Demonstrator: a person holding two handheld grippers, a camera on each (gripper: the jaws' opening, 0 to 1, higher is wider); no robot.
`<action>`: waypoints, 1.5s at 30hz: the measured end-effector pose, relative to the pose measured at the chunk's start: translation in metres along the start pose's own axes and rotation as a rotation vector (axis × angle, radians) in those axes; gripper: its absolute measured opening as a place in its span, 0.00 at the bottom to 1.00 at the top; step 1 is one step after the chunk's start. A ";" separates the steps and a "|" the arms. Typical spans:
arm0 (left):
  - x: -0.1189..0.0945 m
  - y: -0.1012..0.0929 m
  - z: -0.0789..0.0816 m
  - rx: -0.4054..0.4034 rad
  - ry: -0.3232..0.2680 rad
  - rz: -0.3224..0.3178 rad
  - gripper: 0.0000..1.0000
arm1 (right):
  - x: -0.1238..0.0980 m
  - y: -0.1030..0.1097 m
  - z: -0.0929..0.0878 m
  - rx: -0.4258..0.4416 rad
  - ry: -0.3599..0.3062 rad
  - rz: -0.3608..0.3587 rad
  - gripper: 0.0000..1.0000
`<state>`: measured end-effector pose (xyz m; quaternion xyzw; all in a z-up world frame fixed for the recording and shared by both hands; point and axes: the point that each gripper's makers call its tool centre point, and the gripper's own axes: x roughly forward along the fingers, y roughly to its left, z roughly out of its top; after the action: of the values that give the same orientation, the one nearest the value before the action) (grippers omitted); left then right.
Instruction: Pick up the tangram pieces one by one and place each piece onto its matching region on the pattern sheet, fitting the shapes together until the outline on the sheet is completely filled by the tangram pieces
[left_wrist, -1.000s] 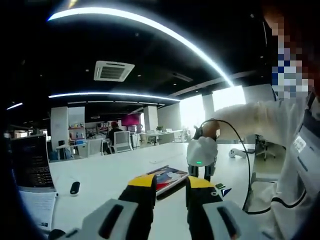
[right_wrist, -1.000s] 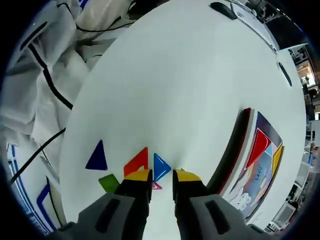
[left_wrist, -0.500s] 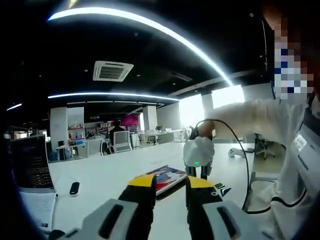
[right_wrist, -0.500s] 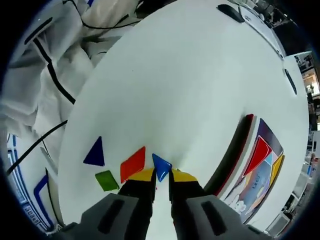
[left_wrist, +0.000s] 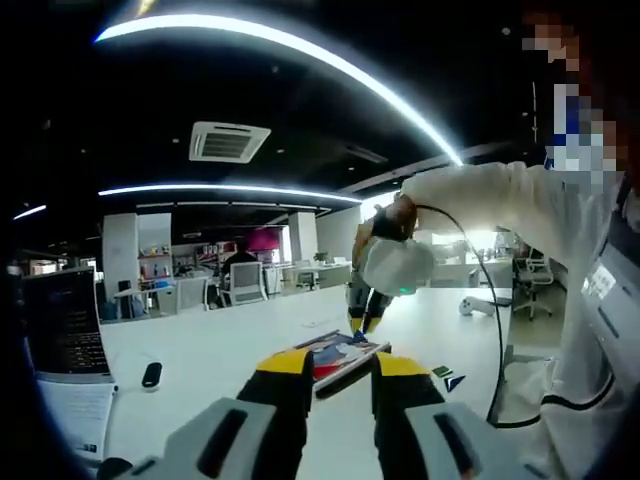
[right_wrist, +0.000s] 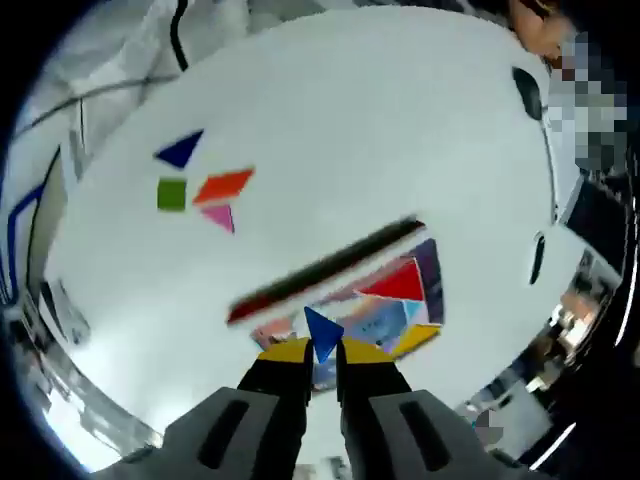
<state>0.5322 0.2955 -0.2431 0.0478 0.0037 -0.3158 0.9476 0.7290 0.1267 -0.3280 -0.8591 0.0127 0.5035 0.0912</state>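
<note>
In the right gripper view my right gripper (right_wrist: 322, 351) is shut on a small blue triangle (right_wrist: 321, 330) and holds it over the near edge of the pattern sheet (right_wrist: 372, 318). A red triangle (right_wrist: 396, 284) and a yellow piece (right_wrist: 417, 341) lie on the sheet. Farther off on the white table lie a dark blue triangle (right_wrist: 180, 150), a green square (right_wrist: 172, 193), an orange parallelogram (right_wrist: 222, 186) and a pink triangle (right_wrist: 220, 216). In the left gripper view my left gripper (left_wrist: 341, 366) stands open and empty, low over the table, facing the sheet (left_wrist: 335, 355). The right gripper (left_wrist: 359, 327) hangs above it.
A laptop (left_wrist: 62, 325), a paper (left_wrist: 76, 415) and a dark mouse (left_wrist: 150, 375) sit at the left of the table. A white controller (left_wrist: 470, 307) lies at the right. Two dark objects (right_wrist: 527, 93) (right_wrist: 537, 258) rest beyond the sheet. A person's white sleeve (left_wrist: 500, 200) reaches over the table.
My right gripper closed on the blue triangle, lifted it off the table and carried it from the loose pieces over to the pattern sheet. The left gripper has stayed still.
</note>
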 end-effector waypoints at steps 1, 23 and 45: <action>-0.001 0.000 0.000 -0.001 -0.002 0.001 0.25 | 0.003 -0.009 -0.012 -0.139 0.055 -0.028 0.11; -0.011 0.017 -0.002 -0.020 -0.032 0.049 0.25 | 0.075 -0.072 0.011 -0.575 0.029 -0.108 0.11; -0.012 0.019 0.000 -0.012 -0.030 0.055 0.25 | 0.085 -0.067 0.012 -0.457 0.031 -0.065 0.12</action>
<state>0.5335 0.3177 -0.2412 0.0373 -0.0098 -0.2903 0.9561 0.7678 0.2010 -0.3979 -0.8651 -0.1278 0.4768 -0.0896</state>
